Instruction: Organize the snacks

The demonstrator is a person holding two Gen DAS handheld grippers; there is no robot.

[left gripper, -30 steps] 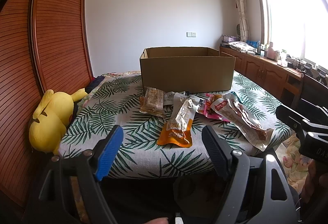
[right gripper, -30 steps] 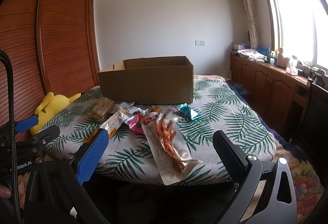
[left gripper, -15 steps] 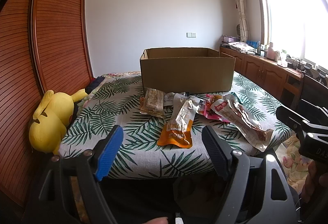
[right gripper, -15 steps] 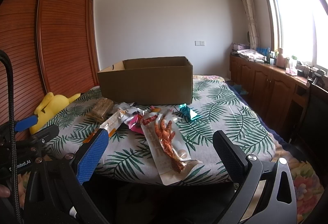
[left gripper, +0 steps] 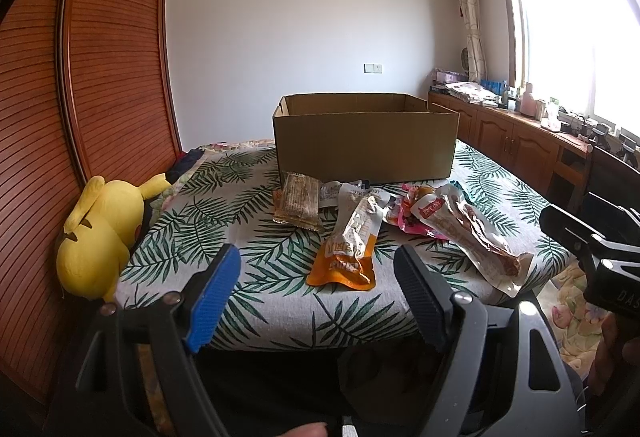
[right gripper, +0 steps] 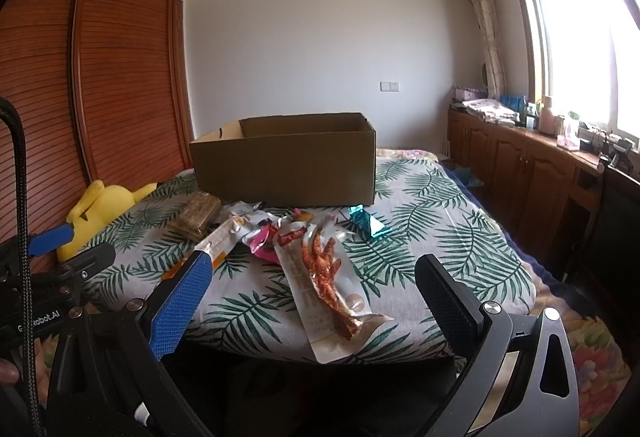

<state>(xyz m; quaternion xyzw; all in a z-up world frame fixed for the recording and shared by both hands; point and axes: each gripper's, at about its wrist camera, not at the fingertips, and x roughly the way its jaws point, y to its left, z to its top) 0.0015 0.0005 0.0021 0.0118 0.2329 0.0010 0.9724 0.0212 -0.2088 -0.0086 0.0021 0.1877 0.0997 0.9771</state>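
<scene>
An open cardboard box (left gripper: 364, 141) (right gripper: 284, 163) stands on a leaf-print bed. Before it lie several snack packs: an orange pouch (left gripper: 350, 243), a brown bar pack (left gripper: 298, 199) (right gripper: 196, 215), a pink pack (left gripper: 412, 215) (right gripper: 262, 243), a long clear chicken-feet pack (left gripper: 472, 231) (right gripper: 324, 277) and a teal pack (right gripper: 366, 223). My left gripper (left gripper: 318, 287) is open and empty, short of the bed's near edge. My right gripper (right gripper: 312, 287) is open and empty, near the chicken-feet pack's end.
A yellow plush toy (left gripper: 100, 237) (right gripper: 104, 205) lies at the bed's left edge beside a wooden wardrobe (left gripper: 100, 77). A wooden cabinet (right gripper: 532, 173) with clutter runs under the window at right. The other gripper shows at each view's side edge.
Both grippers have barely moved; the views are nearly the same. Nothing was picked up or shifted.
</scene>
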